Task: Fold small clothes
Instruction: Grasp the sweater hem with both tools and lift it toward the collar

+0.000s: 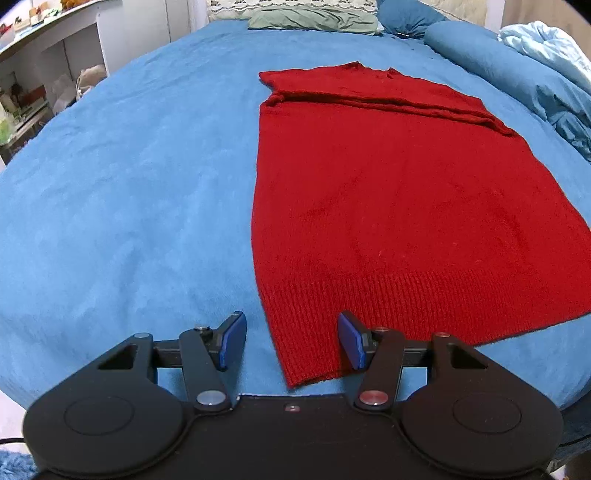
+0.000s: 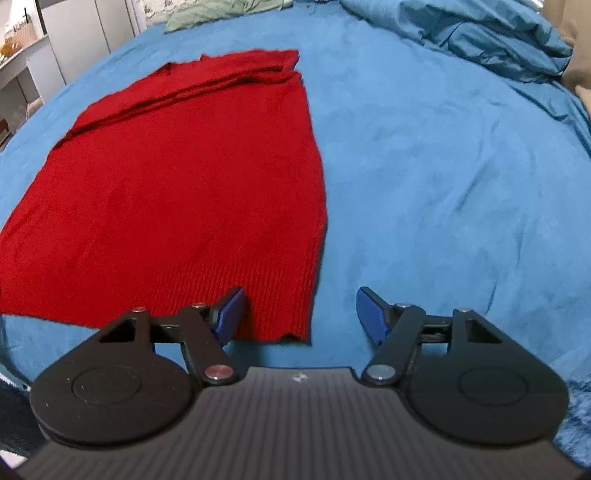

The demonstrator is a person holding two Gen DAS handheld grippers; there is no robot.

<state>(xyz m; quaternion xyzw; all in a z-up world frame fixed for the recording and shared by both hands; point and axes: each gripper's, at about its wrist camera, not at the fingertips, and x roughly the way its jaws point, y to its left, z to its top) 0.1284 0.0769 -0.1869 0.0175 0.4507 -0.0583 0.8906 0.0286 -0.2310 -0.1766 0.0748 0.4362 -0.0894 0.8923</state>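
A red knit sweater (image 1: 388, 206) lies flat on the blue bed, ribbed hem toward me, with its sleeves folded across the far end. It also shows in the right wrist view (image 2: 177, 192). My left gripper (image 1: 292, 339) is open, its blue pads straddling the near left corner of the hem just above the bed. My right gripper (image 2: 300, 314) is open, straddling the near right corner of the hem. Neither holds anything.
The blue bedsheet (image 1: 129, 184) spreads around the sweater. A green pillow (image 1: 314, 18) lies at the headboard. A rolled blue duvet (image 1: 517, 74) lies at the right, also seen in the right wrist view (image 2: 498, 37). White shelves (image 1: 44, 74) stand at the left.
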